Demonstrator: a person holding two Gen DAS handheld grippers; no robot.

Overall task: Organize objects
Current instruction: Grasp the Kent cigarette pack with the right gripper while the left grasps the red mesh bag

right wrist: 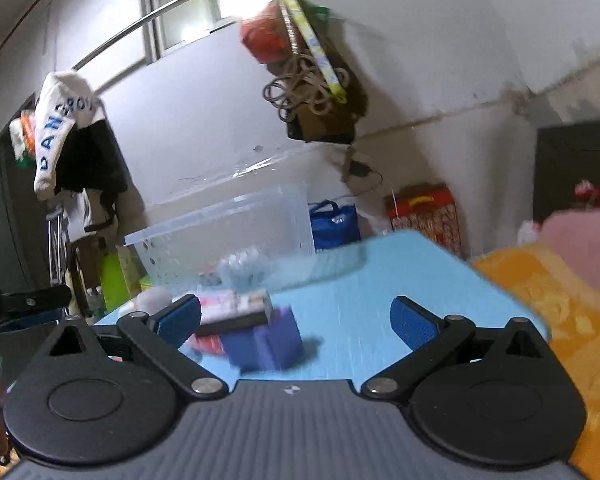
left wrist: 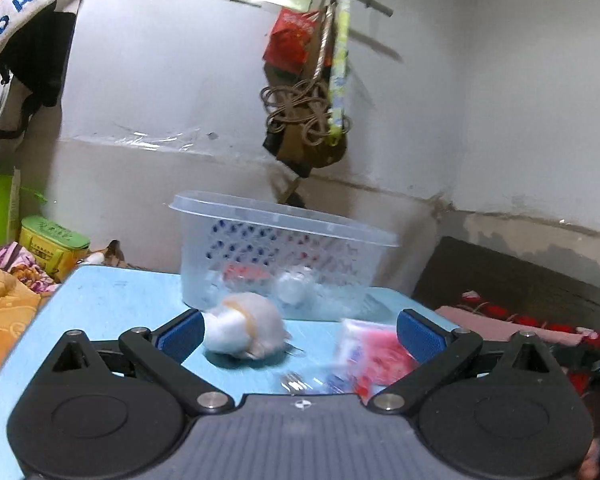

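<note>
A clear plastic basket (left wrist: 276, 256) stands at the back of the light blue table (left wrist: 112, 300) and holds several small items. My left gripper (left wrist: 300, 336) is open and empty above the table. A white cotton wad with a tan band (left wrist: 244, 330) lies between its fingers, near the left pad. A red and white packet (left wrist: 374, 356) lies by the right pad. My right gripper (right wrist: 296, 320) is open and empty. A purple box (right wrist: 266, 342) with a flat carton (right wrist: 236, 308) on top sits near its left finger. The basket (right wrist: 228, 240) shows behind.
Orange bedding (right wrist: 556, 304) and pink cloth (right wrist: 580, 248) flank the table's right. A green tin (left wrist: 54, 246) and patterned bedding (left wrist: 8, 292) lie at its left. Bags hang on the white wall (left wrist: 304, 80). A blue bag (right wrist: 334, 226) and red box (right wrist: 424, 212) stand behind.
</note>
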